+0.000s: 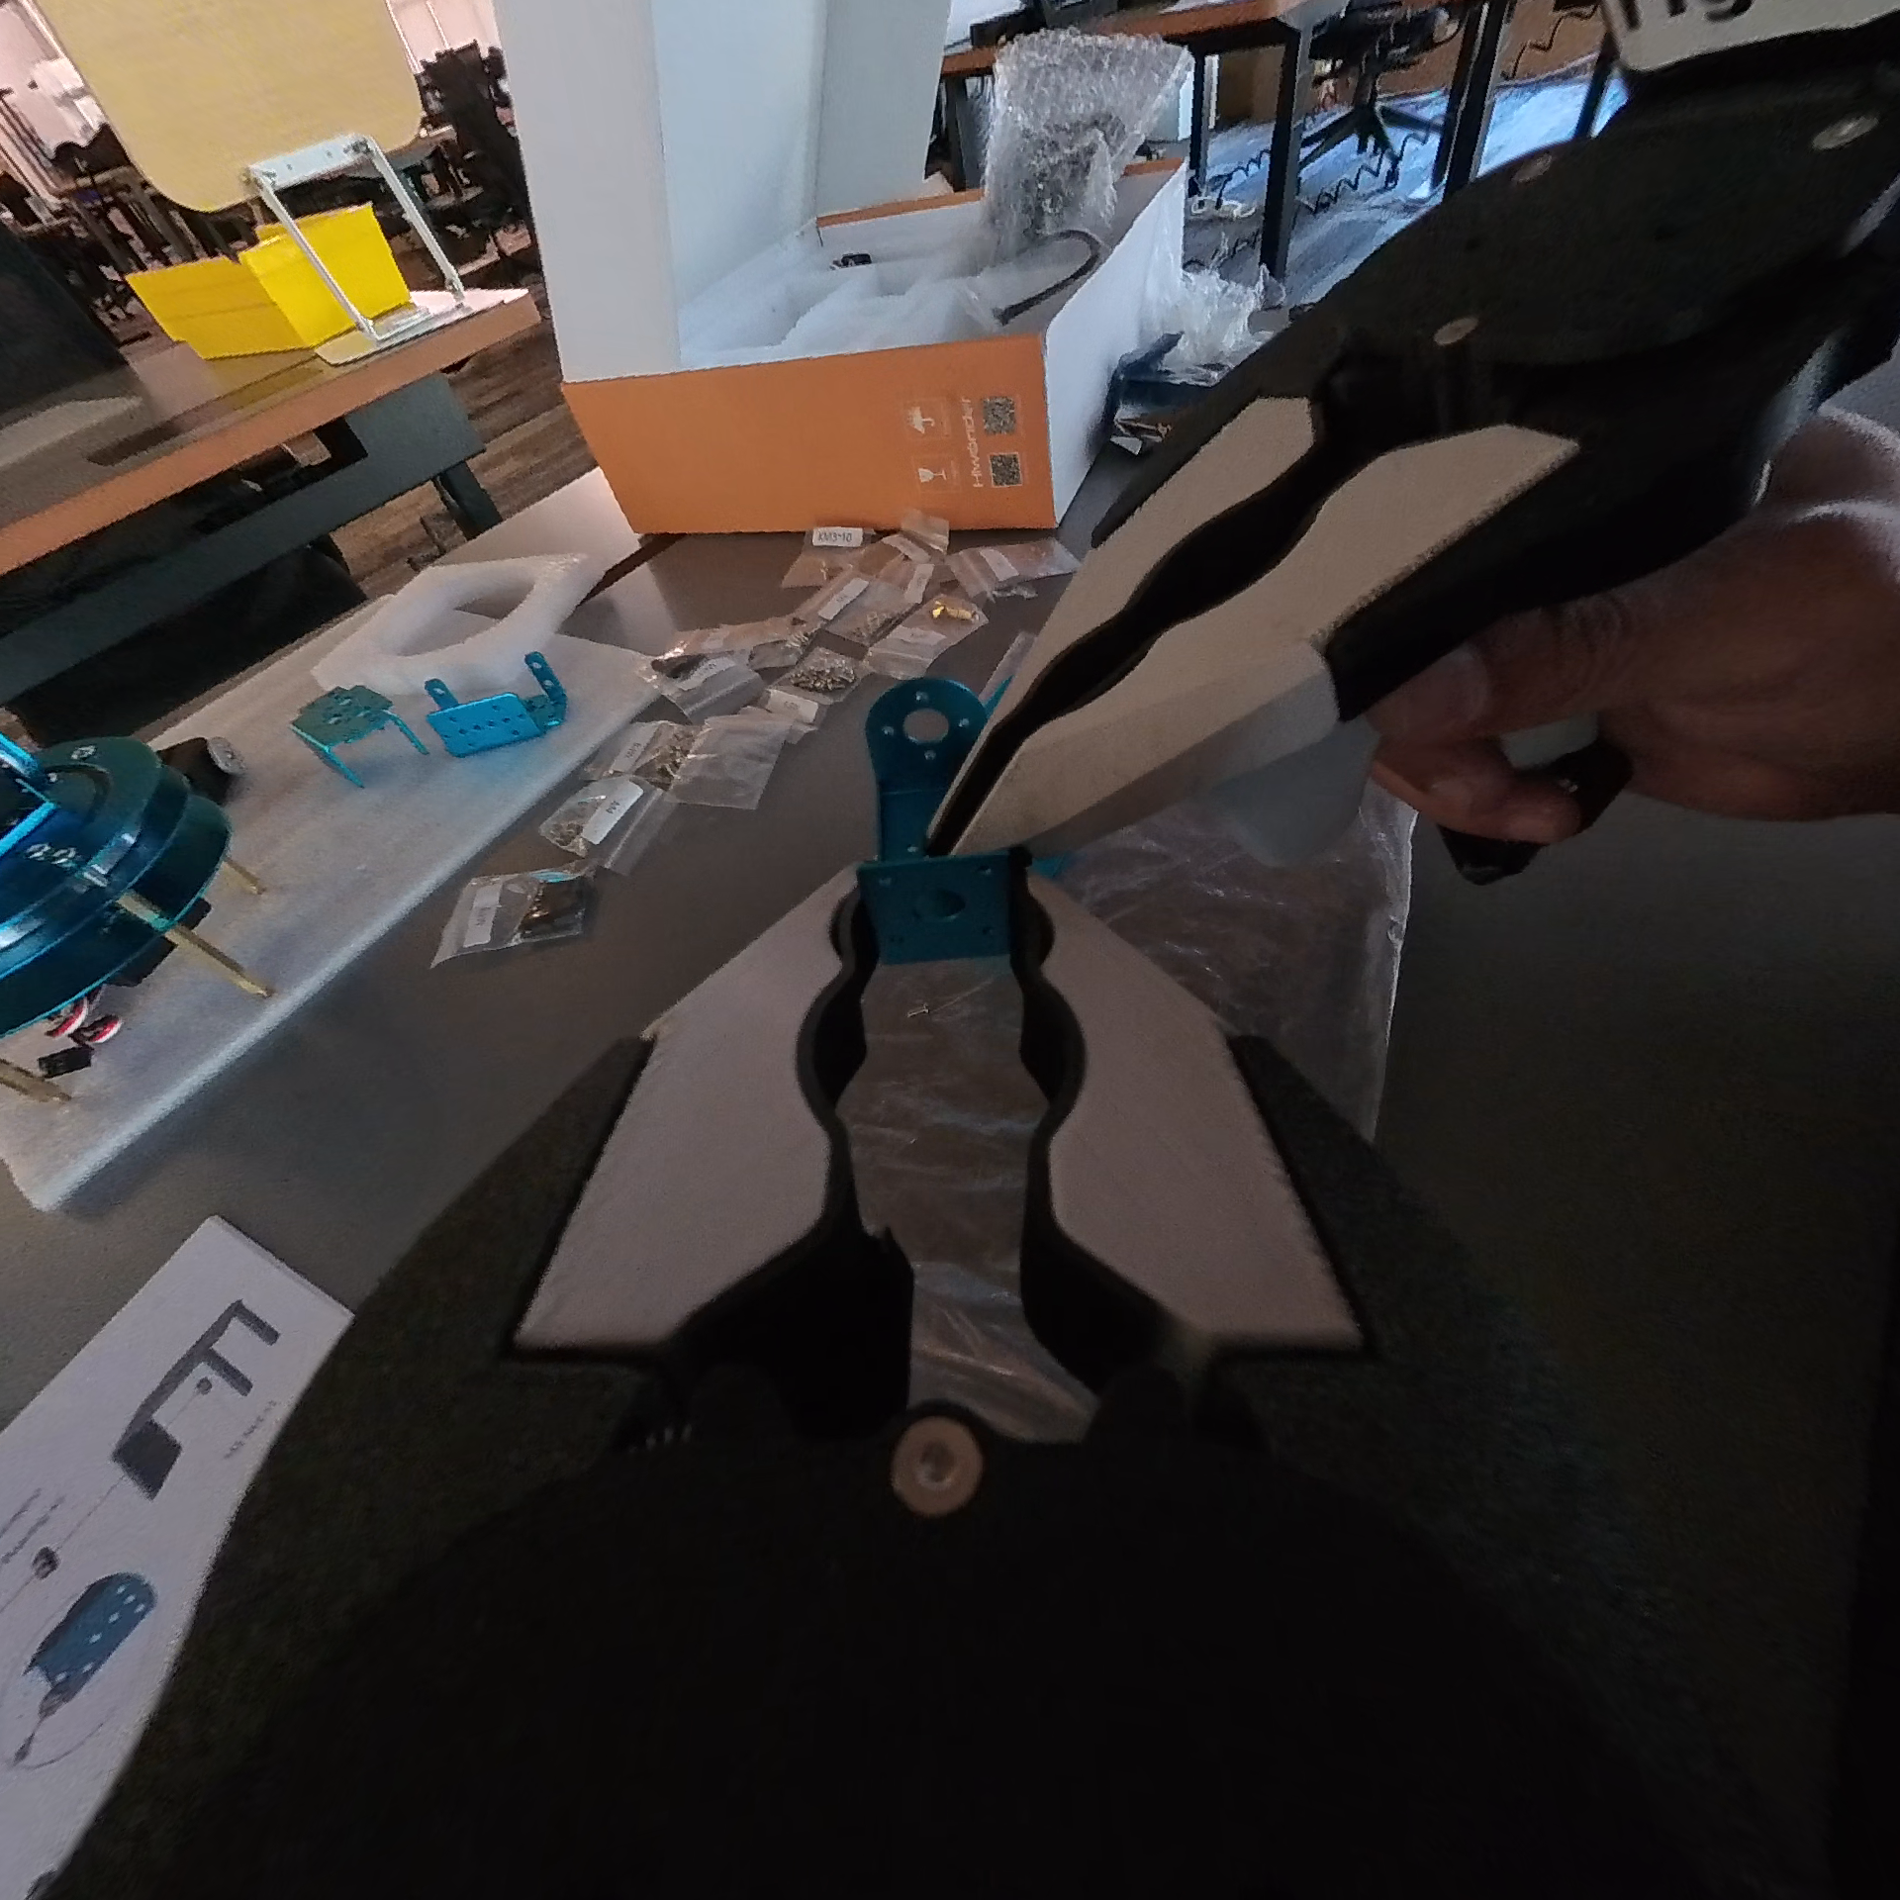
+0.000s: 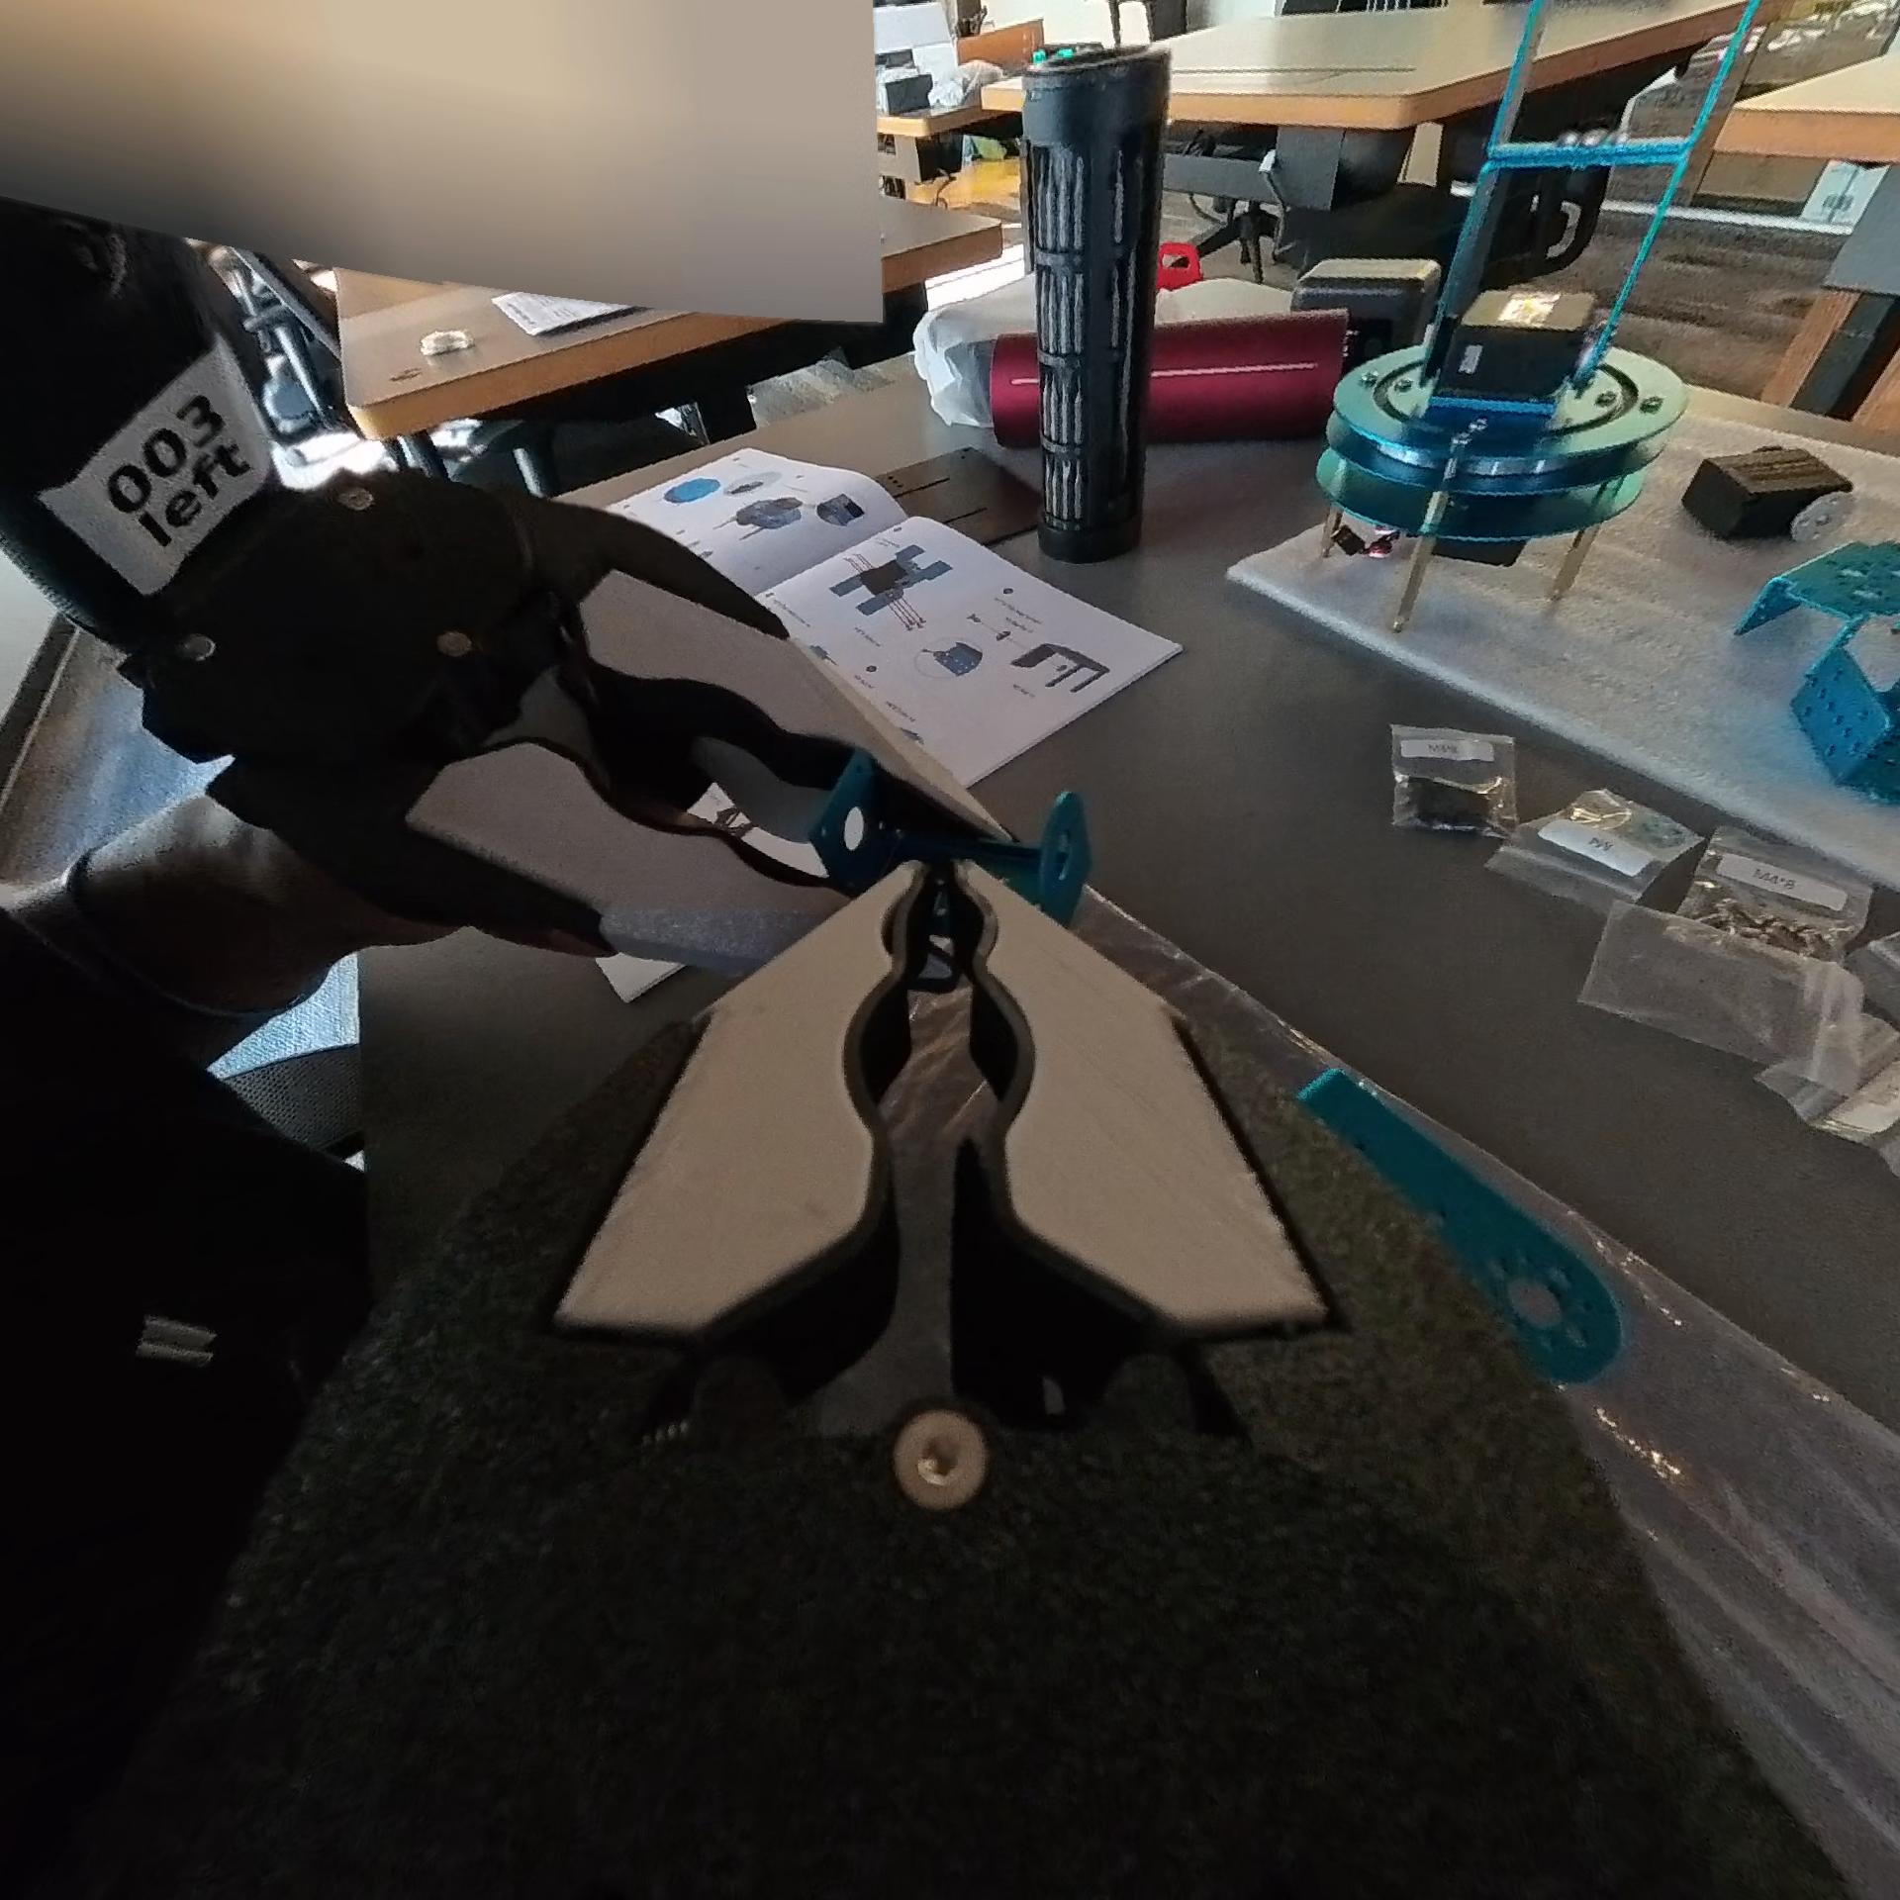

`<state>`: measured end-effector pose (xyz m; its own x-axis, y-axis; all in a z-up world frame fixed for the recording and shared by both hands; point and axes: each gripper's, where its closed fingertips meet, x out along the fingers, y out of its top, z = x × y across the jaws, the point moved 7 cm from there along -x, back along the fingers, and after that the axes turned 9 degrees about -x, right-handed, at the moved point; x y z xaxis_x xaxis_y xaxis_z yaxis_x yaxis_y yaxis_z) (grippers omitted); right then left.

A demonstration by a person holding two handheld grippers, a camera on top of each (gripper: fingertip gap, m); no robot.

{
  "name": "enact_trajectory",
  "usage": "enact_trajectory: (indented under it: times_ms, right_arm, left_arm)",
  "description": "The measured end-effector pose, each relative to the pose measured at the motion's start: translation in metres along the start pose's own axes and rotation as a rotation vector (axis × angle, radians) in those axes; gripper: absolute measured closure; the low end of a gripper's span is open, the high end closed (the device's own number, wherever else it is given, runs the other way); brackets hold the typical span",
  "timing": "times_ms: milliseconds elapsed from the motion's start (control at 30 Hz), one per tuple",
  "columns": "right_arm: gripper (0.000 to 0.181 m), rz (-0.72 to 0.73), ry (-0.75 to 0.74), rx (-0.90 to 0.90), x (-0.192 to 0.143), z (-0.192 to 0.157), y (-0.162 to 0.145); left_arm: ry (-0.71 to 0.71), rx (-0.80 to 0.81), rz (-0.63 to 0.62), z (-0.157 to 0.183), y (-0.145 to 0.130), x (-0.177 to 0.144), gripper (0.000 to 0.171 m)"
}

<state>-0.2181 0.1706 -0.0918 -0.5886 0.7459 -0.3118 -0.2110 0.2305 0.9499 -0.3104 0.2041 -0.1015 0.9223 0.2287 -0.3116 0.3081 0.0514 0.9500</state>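
Both hand-held grippers, left (image 1: 941, 894) and right (image 2: 938, 874), clench one blue bracket (image 1: 910, 761); screw bags (image 1: 658, 761) behind.

Blue bracket (image 1: 930, 910) looks like anodised metal with a satin sheen; left gripper (image 1: 941, 884) and right gripper (image 2: 938, 886) have rough, grainy black bodies and smooth matt pale pads; clear plastic sheet (image 1: 1234, 925) glossy and crinkled; booklet (image 2: 925, 637) matt paper; table (image 2: 1285, 823) smooth, dull grey

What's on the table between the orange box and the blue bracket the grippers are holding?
Small clear bags of hardware lie scattered there, shown in the left wrist view.
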Motion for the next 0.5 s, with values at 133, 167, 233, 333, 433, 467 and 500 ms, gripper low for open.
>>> enact_trajectory:
  times_ms: [133, 167, 233, 333, 433, 467, 500]
  right_arm:
    - [0.178, -0.005, 0.002, -0.004, 0.0014, -0.0007, 0.0005]
    - [0.178, -0.003, 0.004, -0.002, 0.0014, -0.0008, 0.0007]
    - [0.178, -0.003, 0.009, -0.001, 0.0015, -0.001, 0.0008]
    - [0.179, -0.005, 0.015, 0.0, 0.0014, -0.0008, 0.0005]
    - [0.178, -0.002, 0.021, 0.005, 0.001, -0.0008, 0.0004]
    - [0.178, 0.0, 0.023, 0.008, 0.0008, -0.0007, 0.0003]
    - [0.178, 0.001, 0.026, 0.012, 0.0009, -0.0006, 0.0001]
  left_arm:
    - [0.003, -0.002, 0.0, -0.001, -0.0008, -0.0012, 0.147]
    - [0.003, -0.005, 0.002, -0.0009, -0.0008, -0.0015, 0.147]
    - [0.004, -0.005, 0.003, -0.0009, -0.0008, -0.0021, 0.147]
    - [0.011, 0.004, 0.002, -0.0003, -0.001, -0.0022, 0.147]
    - [0.011, 0.005, 0.002, 0.0, -0.001, -0.0024, 0.147]
    - [0.011, 0.006, 0.003, 0.0001, -0.0008, -0.0024, 0.147]
    - [0.012, 0.008, 0.002, 0.0001, -0.0008, -0.0025, 0.147]
